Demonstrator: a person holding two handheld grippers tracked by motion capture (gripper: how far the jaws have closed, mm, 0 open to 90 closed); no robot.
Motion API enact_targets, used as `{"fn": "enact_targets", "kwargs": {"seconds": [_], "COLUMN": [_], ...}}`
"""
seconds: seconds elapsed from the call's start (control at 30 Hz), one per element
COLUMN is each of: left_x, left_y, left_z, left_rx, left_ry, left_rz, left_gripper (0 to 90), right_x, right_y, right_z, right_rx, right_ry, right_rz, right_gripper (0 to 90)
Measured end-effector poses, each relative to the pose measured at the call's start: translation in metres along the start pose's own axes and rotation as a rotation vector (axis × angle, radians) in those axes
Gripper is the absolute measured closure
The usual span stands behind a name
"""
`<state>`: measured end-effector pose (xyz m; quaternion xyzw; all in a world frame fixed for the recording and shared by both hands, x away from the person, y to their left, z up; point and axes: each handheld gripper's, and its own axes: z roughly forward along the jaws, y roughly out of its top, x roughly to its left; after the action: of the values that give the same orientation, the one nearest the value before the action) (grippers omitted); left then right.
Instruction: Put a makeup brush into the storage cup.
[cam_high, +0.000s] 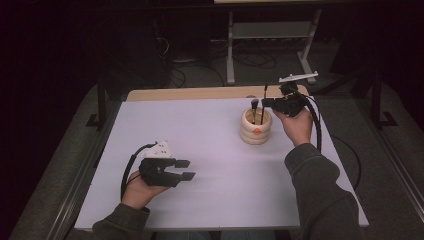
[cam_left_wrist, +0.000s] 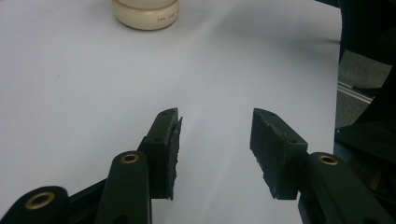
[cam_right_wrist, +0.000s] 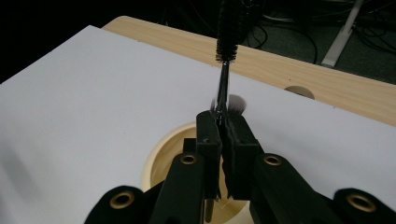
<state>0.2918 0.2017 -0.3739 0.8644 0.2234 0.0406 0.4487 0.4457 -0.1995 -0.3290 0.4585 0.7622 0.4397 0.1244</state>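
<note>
Brush handle upright between my right gripper's jaws, that's the picture: they are pressed together on the thin metal stem of the spiral-bristle brush, bristle head at twelve o'clock above the pads, lower end dropping at six into the mouth of the wooden holder. In the high view the right gripper sits just at three o'clock of the holder, reaching in over its rim, and the brush stands nearly vertical. A second, soft-tipped brush stands in the cup just beside it, at nine o'clock of my stem. Long axis is vertical, so I judge any travel must run straight along it, or the stem scrapes the rim or nudges its neighbour. My left gripper rests well apart at seven o'clock of the holder, jaws spread wide over bare white table, holding nothing.
</note>
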Motion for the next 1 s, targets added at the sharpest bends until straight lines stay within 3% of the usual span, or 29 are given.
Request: {"fn": "enact_targets", "kwargs": {"seconds": [1.0], "left_x": [0.000], "left_y": [0.000], "left_z": [0.001], "left_rx": [0.003], "left_ry": [-0.001], "left_rz": [-0.004], "left_gripper": [51.4], "right_x": [-0.001], "right_y": [-0.016], "right_z": [0.006], "right_rx": [0.028], "right_ry": [-0.004], "right_rz": [0.000], "right_gripper": [84.4]}}
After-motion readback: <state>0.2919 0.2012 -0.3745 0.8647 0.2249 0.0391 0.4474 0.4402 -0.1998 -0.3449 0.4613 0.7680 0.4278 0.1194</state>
